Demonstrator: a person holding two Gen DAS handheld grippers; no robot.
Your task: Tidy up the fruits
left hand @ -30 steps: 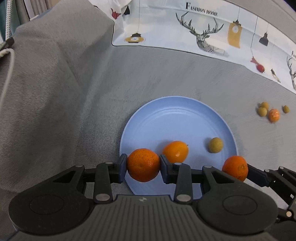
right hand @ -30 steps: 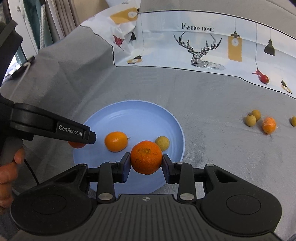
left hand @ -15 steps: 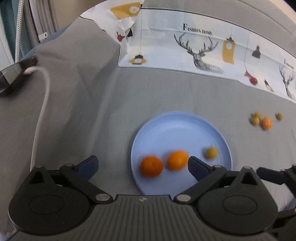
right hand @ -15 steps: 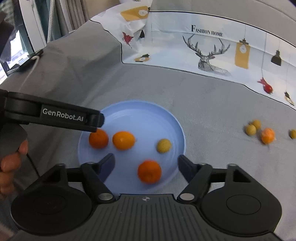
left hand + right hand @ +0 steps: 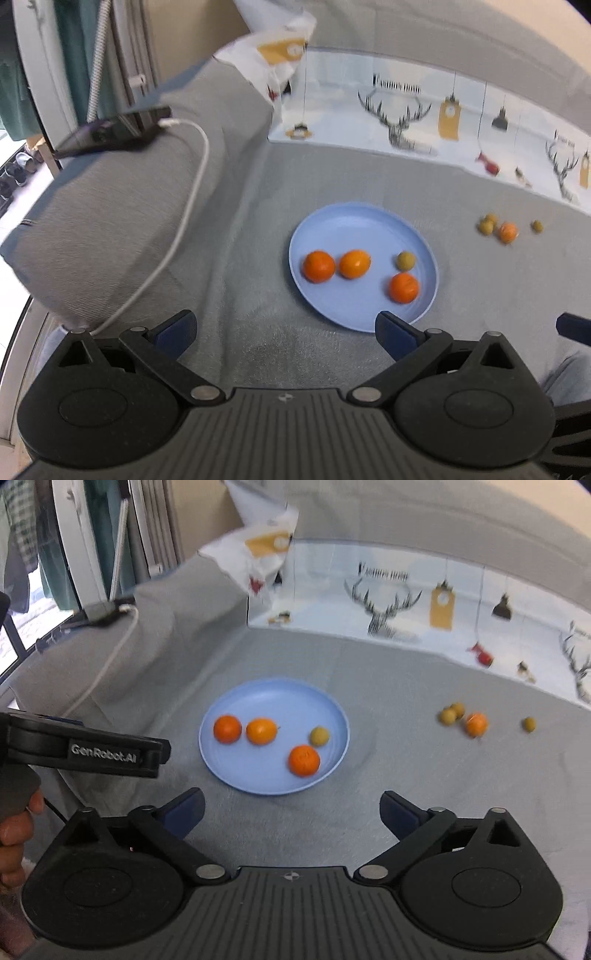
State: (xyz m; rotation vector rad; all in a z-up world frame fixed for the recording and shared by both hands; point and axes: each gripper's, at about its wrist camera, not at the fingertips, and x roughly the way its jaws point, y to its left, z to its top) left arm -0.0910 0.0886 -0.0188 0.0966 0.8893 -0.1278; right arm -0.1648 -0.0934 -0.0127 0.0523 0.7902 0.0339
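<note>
With both grippers' fingers (image 5: 397, 334) (image 5: 400, 812) spread empty, take the loose orange (image 5: 476, 724) near the sofa's right edge across its widest part; firm, round, it may roll.

A grey cloth (image 5: 332, 177) covers the whole surface and rises over a padded hump at the left. On that hump lies a dark phone (image 5: 110, 131), tilted, with a white cable (image 5: 192, 192) plugged into its end; the cable curves down across the grey fabric toward the near edge. Along the far side runs a pale printed sheet (image 5: 406, 110) showing stag heads, hanging lamps, yellow tags and small red birds, its lettering blurred. Its left corner (image 5: 258, 546) is crumpled and stands up. Behind it, at the left, hang curtains (image 5: 155, 524) beside a white window frame (image 5: 70, 542).
</note>
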